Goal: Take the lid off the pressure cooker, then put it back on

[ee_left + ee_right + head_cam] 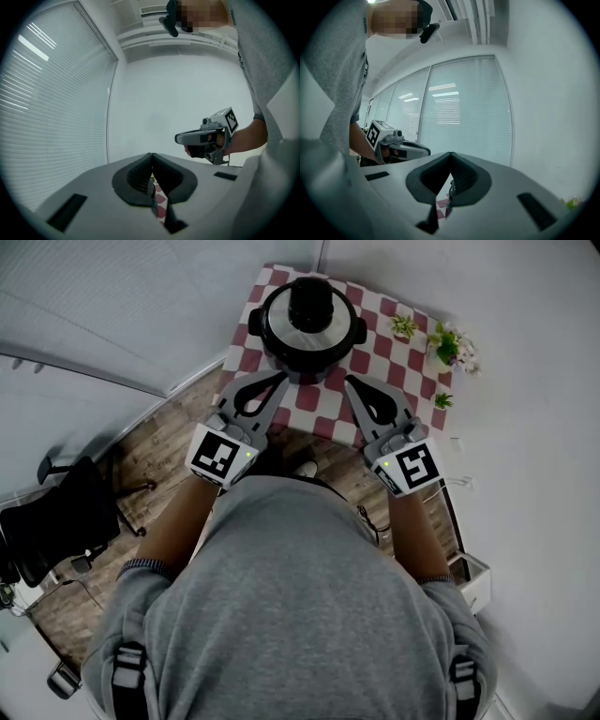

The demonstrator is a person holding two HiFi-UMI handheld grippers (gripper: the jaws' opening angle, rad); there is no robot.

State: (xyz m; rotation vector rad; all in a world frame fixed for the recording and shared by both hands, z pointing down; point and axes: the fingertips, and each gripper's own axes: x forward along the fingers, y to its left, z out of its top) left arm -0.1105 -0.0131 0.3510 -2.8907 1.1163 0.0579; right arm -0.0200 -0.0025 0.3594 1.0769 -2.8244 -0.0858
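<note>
The pressure cooker (pixel 309 326) stands on a small table with a red-and-white checked cloth (pixel 382 345). Its black lid (pixel 310 302) sits on top. In the head view my left gripper (pixel 281 379) is shut, with its tips just short of the cooker's near left side. My right gripper (pixel 349 382) is also shut, just short of the near right side. Neither touches the cooker. In the left gripper view my jaws (pixel 151 157) meet with nothing between them, and the right gripper (pixel 206 137) shows beyond. The right gripper view shows my jaws (pixel 451 157) shut and the left gripper (pixel 393 146) opposite.
Small potted plants (pixel 404 326) (pixel 448 345) (pixel 442 400) stand along the table's right edge. A black office chair (pixel 56 521) is on the wooden floor to the left. A white box (pixel 473 579) sits by the wall on the right. Window blinds (pixel 454 112) fill one side.
</note>
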